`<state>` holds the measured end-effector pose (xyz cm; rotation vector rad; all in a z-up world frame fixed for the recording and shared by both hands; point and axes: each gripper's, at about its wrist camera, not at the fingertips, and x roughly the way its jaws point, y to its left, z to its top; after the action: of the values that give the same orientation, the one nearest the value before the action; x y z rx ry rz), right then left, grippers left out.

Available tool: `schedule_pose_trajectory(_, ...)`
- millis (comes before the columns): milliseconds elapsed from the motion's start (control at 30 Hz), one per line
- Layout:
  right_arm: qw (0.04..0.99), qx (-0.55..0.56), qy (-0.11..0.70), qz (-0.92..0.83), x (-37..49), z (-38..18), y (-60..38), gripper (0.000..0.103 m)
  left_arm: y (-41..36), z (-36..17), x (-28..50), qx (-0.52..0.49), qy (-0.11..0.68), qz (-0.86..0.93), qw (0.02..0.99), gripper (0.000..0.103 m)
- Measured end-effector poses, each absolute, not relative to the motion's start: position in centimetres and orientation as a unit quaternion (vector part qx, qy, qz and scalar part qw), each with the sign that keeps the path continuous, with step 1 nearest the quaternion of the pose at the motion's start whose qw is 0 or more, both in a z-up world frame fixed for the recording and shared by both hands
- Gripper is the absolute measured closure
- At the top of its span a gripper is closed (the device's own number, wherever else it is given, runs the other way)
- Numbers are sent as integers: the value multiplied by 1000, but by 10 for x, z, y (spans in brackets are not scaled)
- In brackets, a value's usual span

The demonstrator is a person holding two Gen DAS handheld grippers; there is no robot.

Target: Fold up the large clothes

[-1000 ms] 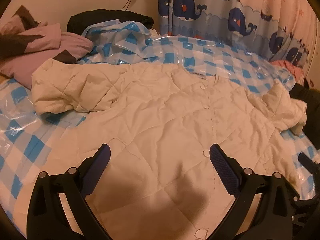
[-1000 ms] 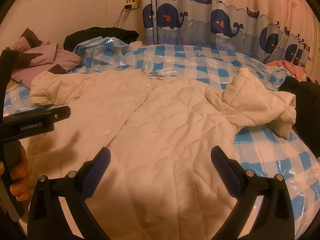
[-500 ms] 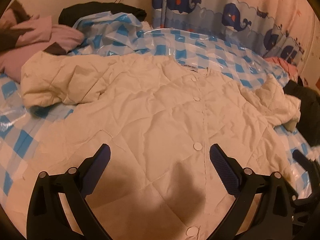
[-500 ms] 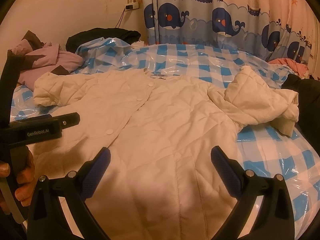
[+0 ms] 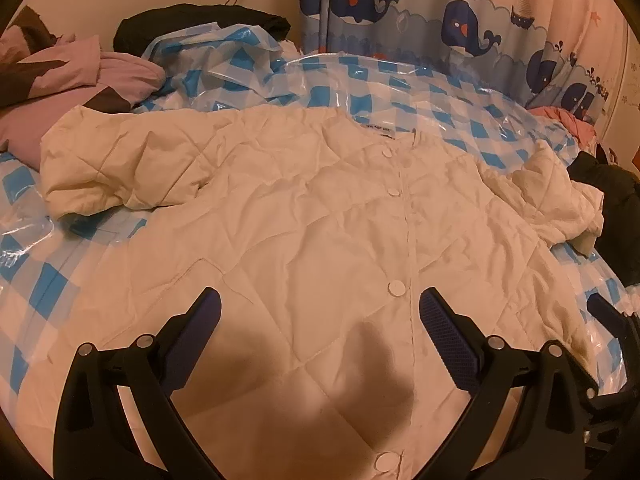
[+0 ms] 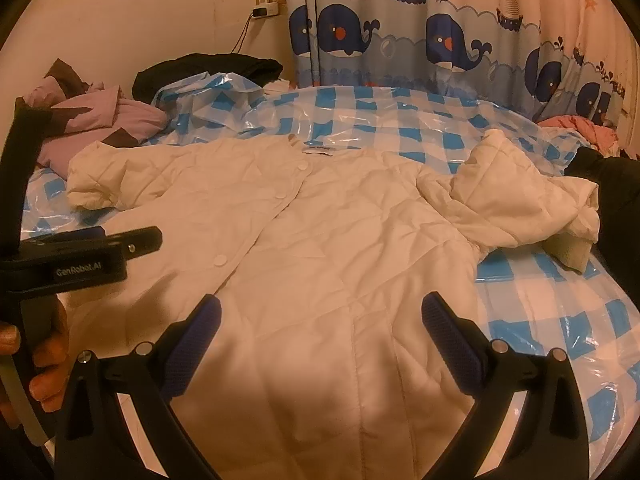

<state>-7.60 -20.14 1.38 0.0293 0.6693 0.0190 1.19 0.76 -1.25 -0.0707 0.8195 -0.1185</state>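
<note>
A cream quilted jacket (image 5: pixel 328 240) lies face up and buttoned on a bed covered with a blue-checked plastic sheet (image 6: pixel 400 120), collar toward the whale-print curtain (image 6: pixel 440 40). Its body is spread fairly flat, but both sleeves are bunched: one sleeve (image 5: pixel 120 168) is crumpled beside the purple garment (image 5: pixel 80 80), the other sleeve (image 6: pixel 520 204) is heaped up on the far side near dark clothing.

The left gripper (image 5: pixel 316 320) hovers over the lower front near the button placket, jaws spread wide and holding nothing. The right gripper (image 6: pixel 318 320) hangs likewise over the hem area, jaws apart and empty.

No fold looks made yet, so the step in hand seems to be choosing the first grasp. It would pay to straighten each sleeve first, pinching at the cuff, then lay it across the chest. The padding is puffy and the sheet slick, so a deep pinch and slow pull should keep the jacket from sliding.
</note>
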Motion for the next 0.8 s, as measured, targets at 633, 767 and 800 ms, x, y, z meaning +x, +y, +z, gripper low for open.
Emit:
schedule_pose_trajectory(633, 651, 741, 134, 94, -64, -51, -579, 6, 19, -27, 29, -60, 424, -42, 903, 7)
schedule_pose_trajectory(767, 583, 805, 95, 58, -53, -76, -585, 6, 17, -32, 32, -55, 434, -42, 898, 7)
schedule_pose_trajectory(800, 562, 822, 81, 46, -52, -90, -587, 6, 16, -33, 33, -55, 436, -43, 897, 7)
